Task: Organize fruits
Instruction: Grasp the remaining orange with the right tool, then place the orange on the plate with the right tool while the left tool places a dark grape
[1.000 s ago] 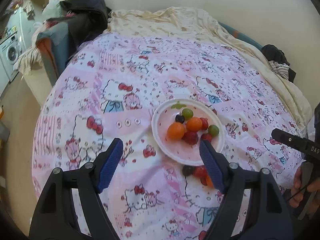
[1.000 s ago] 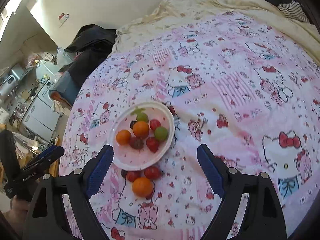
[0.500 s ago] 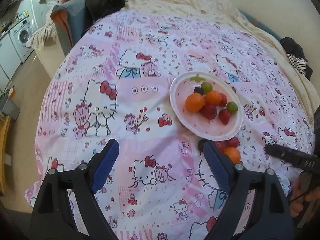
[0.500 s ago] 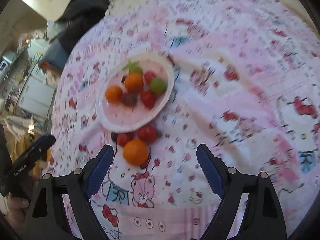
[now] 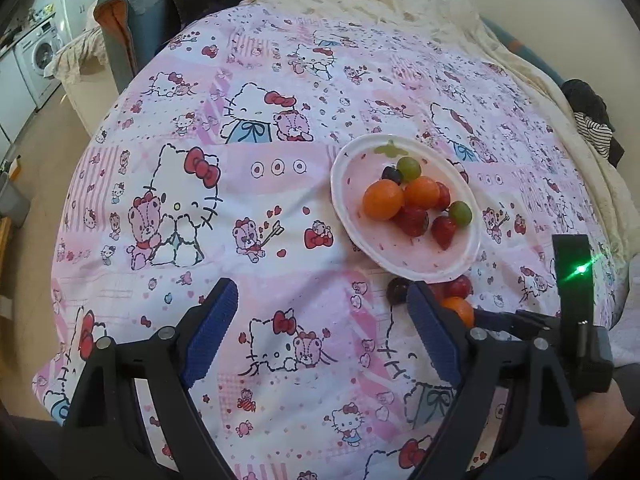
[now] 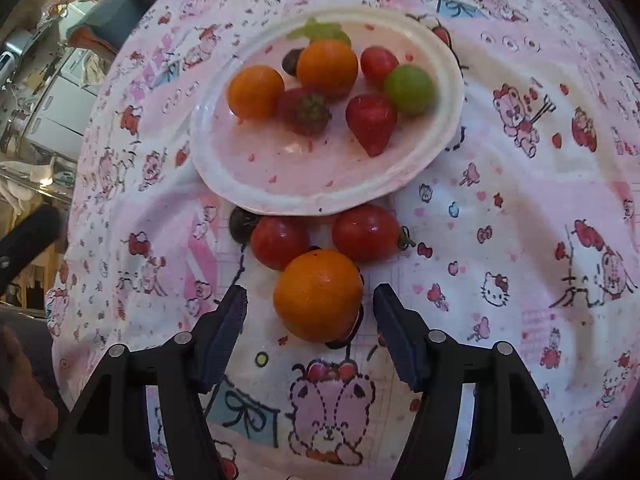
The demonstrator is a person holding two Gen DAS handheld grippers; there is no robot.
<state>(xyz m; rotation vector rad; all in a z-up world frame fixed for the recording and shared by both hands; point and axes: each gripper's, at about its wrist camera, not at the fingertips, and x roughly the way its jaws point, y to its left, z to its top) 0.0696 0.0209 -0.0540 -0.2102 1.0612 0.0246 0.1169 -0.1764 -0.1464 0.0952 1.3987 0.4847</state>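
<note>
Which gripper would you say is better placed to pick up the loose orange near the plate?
Right. The right gripper is open around the orange; the left gripper hangs off to the side.

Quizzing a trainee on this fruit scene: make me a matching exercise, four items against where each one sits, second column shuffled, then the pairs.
Items
1. orange
2. strawberry
3. left gripper
4. dark grape

Places
A. on the plate, tip pointing to the near rim
B. on the bedsheet, touching the plate's near-left edge
C. on the bedsheet between the right gripper fingers
D. open over bare bedsheet, left of the plate

Pairs: 1-C, 2-A, 3-D, 4-B
</note>
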